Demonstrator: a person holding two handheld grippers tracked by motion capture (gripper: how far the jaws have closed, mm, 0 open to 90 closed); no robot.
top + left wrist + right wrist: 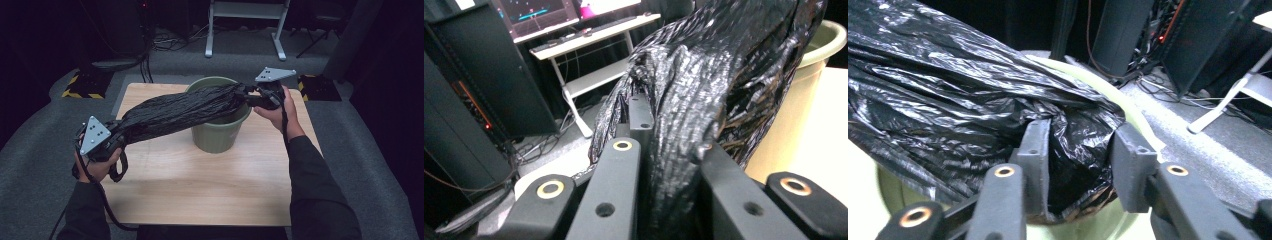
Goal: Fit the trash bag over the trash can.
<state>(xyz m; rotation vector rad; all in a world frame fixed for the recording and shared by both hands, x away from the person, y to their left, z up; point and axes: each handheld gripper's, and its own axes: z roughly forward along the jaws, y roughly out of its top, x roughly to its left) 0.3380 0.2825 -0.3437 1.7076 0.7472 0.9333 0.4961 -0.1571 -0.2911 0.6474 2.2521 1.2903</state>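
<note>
A crumpled black plastic bag [180, 112] is stretched in the air between both grippers, slanting from lower left to upper right across a green bin [220, 135] on the wooden table [200, 185]. My left gripper [119, 134] is shut on the bag's lower end near the table's left edge; in the left gripper view its jaws [669, 145] pinch a thick twist of the bag [704, 75], with the bin [819, 45] behind it. My right gripper [247, 95] is over the bin's far right rim. There its jaws [1078, 145] clamp a bunch of the bag [948, 90] above the bin's rim [1128, 100].
The bin stands upright at the table's far middle. A white desk frame [245, 30] and floor cables [165, 42] lie beyond the table. Yellow-and-black striped blocks [82, 85] [315, 87] sit at the table's far corners. A dark cabinet [474, 90] stands farther off.
</note>
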